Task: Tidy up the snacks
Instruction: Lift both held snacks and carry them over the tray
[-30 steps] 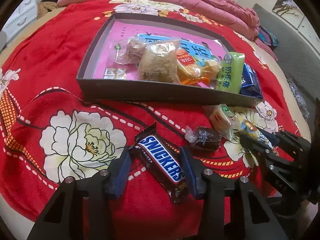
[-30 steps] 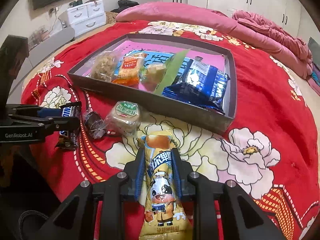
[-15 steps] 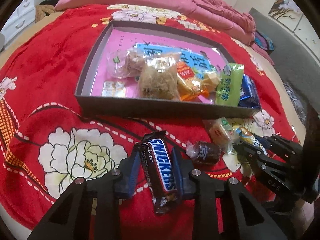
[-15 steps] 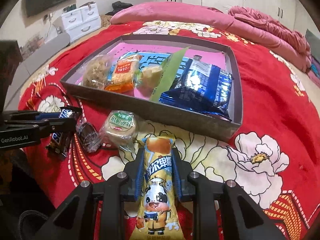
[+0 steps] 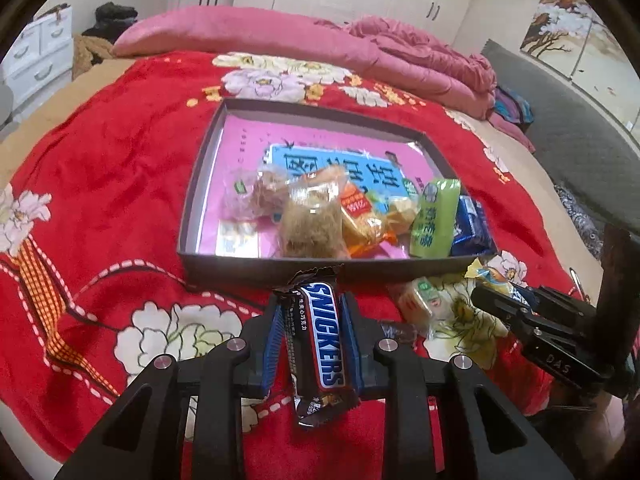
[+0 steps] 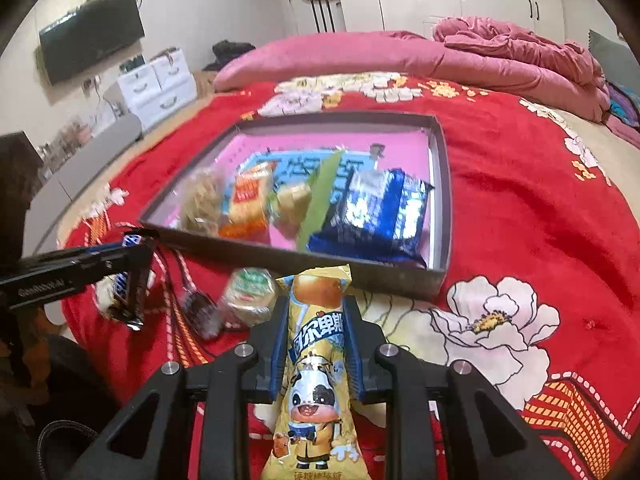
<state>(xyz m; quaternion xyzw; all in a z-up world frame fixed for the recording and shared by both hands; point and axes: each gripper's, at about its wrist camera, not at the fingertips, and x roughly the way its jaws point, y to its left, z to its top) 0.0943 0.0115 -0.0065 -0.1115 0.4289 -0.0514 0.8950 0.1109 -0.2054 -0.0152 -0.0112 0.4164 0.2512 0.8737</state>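
My left gripper (image 5: 314, 320) is shut on a Snickers bar (image 5: 322, 344) and holds it above the red blanket, just in front of the dark box (image 5: 240, 268). My right gripper (image 6: 318, 320) is shut on a yellow cow-print snack pack (image 6: 318, 364), lifted before the box's near wall (image 6: 360, 272). The box holds several snacks, among them a green pack (image 5: 434, 218) and a blue pack (image 6: 376, 216). A round green-labelled cake (image 6: 250, 294) and a dark wrapped candy (image 6: 200, 310) lie on the blanket between the grippers.
The red flowered blanket (image 5: 100, 184) covers the bed. A pink quilt (image 5: 360, 52) is piled at the far end. White drawers (image 6: 156, 88) and a wall TV (image 6: 92, 36) stand to the left of the bed.
My left gripper closed on the Snickers bar and lifted it toward the box. My right gripper rose with the yellow pack; both views now sit higher above the blanket.
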